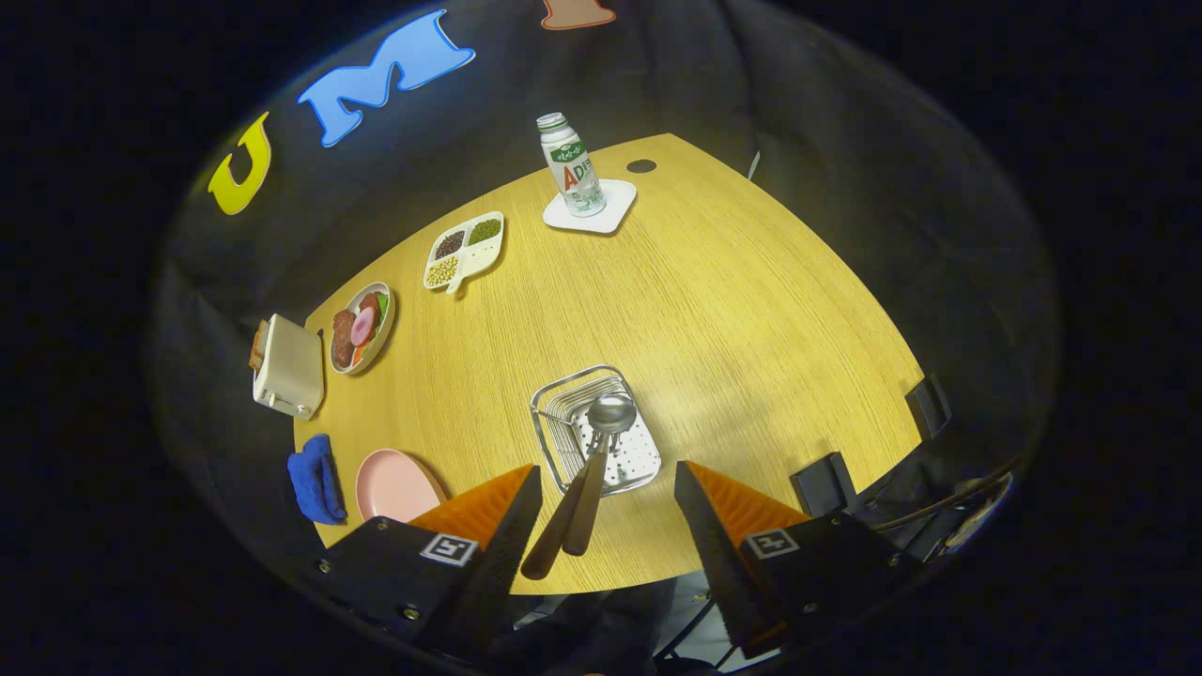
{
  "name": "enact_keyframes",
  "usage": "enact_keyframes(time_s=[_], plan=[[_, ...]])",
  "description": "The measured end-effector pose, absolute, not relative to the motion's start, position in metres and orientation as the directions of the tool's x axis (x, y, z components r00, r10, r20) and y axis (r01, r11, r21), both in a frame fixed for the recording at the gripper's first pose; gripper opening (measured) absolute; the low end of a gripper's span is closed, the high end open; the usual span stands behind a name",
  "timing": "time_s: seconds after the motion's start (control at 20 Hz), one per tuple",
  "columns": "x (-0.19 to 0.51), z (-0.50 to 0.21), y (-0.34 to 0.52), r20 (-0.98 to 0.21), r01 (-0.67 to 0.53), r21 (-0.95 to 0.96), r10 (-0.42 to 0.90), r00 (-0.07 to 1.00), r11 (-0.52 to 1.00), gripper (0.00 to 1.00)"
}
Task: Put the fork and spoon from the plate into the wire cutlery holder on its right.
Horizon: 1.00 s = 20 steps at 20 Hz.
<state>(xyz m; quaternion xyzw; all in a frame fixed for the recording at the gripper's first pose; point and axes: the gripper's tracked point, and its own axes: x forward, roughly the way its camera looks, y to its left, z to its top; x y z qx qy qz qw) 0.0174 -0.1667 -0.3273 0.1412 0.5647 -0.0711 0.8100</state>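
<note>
Spoon (608, 413) and fork (563, 512), steel with brown wooden handles, leaning in wire cutlery holder (592, 427) (perforated base) on woodgrain tabletop (751, 310); round pink plate (394, 486) left. Claw (608, 498) apart, gripping nothing.

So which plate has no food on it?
The pink plate, just beyond the left jaw, beside the blue cloth. The round plate near the toaster holds food, and the divided dish holds beans. The gripper is open.
</note>
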Motion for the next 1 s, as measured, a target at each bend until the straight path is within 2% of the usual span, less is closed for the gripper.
enact_keyframes(time_s=[0.1, 0.45, 0.75, 1.0], plan=[[0.017, -0.323, -0.166, -0.930, 0.279, 0.156, 0.045, 0.366, 0.947, 0.99], [0.019, -0.305, -0.166, -0.905, 0.269, 0.173, 0.045, 0.423, 0.948, 0.99], [0.040, -0.258, -0.161, -0.800, 0.214, 0.177, 0.013, 0.600, 0.961, 0.99], [0.060, -0.184, -0.161, -0.621, 0.174, 0.132, -0.056, 0.782, 0.976, 0.98]])
